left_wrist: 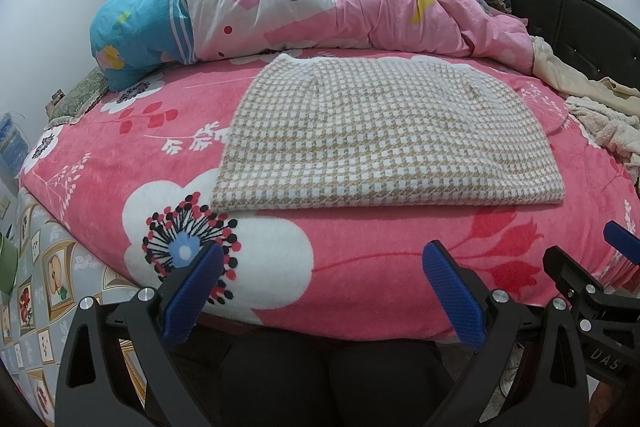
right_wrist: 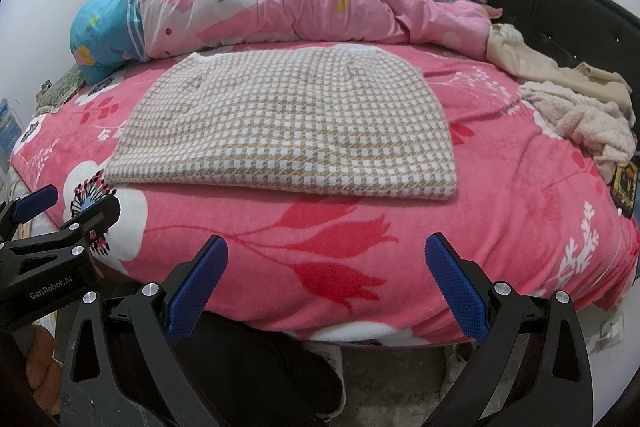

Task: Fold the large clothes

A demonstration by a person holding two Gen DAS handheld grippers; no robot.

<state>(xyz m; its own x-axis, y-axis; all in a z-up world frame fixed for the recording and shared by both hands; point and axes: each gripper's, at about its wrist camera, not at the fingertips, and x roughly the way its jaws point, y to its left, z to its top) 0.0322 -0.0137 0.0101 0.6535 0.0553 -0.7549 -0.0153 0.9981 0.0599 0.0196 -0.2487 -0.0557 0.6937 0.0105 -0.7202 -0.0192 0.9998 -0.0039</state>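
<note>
A beige-and-white houndstooth garment [left_wrist: 384, 135] lies folded flat in a rectangle on the pink floral bed blanket [left_wrist: 360, 267]; it also shows in the right wrist view [right_wrist: 288, 131]. My left gripper [left_wrist: 324, 251] is open and empty, held off the bed's near edge, in front of the garment's near left part. My right gripper [right_wrist: 326, 247] is open and empty, in front of the garment's near right part. The right gripper shows at the far right of the left wrist view [left_wrist: 580, 267], and the left gripper at the far left of the right wrist view [right_wrist: 60, 211].
A pink and blue quilt [left_wrist: 320, 7] is heaped across the back of the bed, with people behind it. Cream clothes [right_wrist: 576, 115] lie in a pile at the right by the black headboard [right_wrist: 568, 11]. The floor and my dark-clad knees [left_wrist: 320, 379] are below.
</note>
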